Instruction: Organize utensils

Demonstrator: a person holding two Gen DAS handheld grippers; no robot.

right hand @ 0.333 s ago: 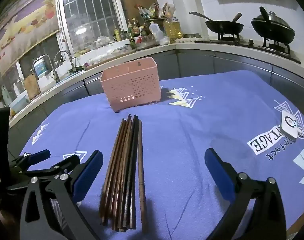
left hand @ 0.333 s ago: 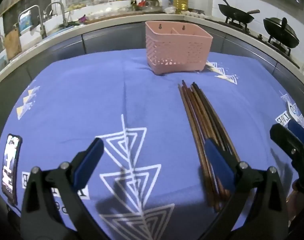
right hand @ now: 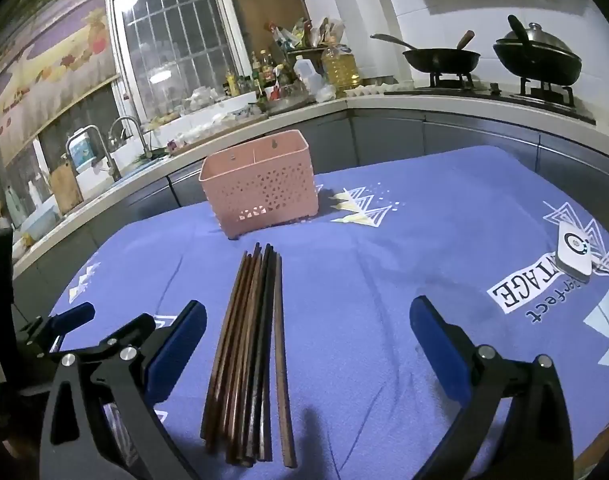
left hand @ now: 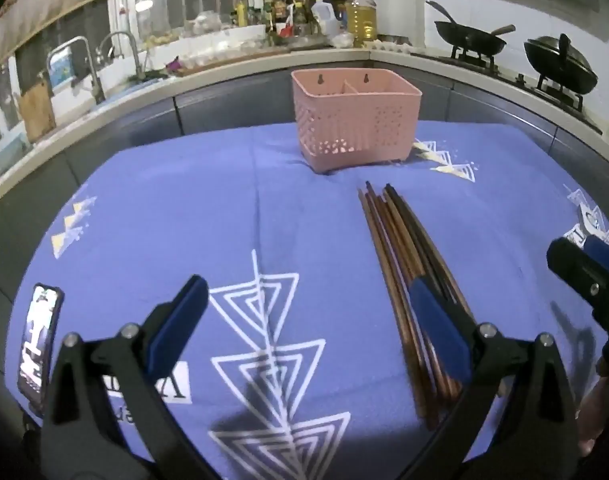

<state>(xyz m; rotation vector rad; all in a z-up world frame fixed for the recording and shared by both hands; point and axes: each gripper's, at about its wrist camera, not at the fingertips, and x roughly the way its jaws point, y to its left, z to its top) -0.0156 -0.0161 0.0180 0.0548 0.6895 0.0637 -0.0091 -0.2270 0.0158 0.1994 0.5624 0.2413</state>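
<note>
Kitchen setting, desk [left hand: 184, 216] covered in a blue-violet cloth with white triangle print; grey cabinets and counter behind. Left gripper [left hand: 304, 320], black frame with blue pads, jaws spread wide, nothing held. It hangs above the cloth; its right-hand pad overlaps the near part of the chopsticks in that view, contact can't be confirmed. Right gripper [right hand: 308, 340], same build, also wide open and empty, pitched down toward the desk. Bundle of dark brown wooden chopsticks [right hand: 252, 344] lies flat on the cloth between the right gripper's pads, nearer its left-hand pad, near ends roughly level, far ends pointing at the basket. One stick sits slightly apart on the bundle's right edge. Pink perforated plastic utensil basket [right hand: 260, 196] stands upright past the chopsticks' far tips, apart from them, with a divider inside and no contents visible. Black smartphone [left hand: 38, 344] lies at the cloth's left edge. Small white square device [right hand: 574, 252] sits at the right edge. Two black woks [right hand: 440, 58] sit on the stove behind.
</note>
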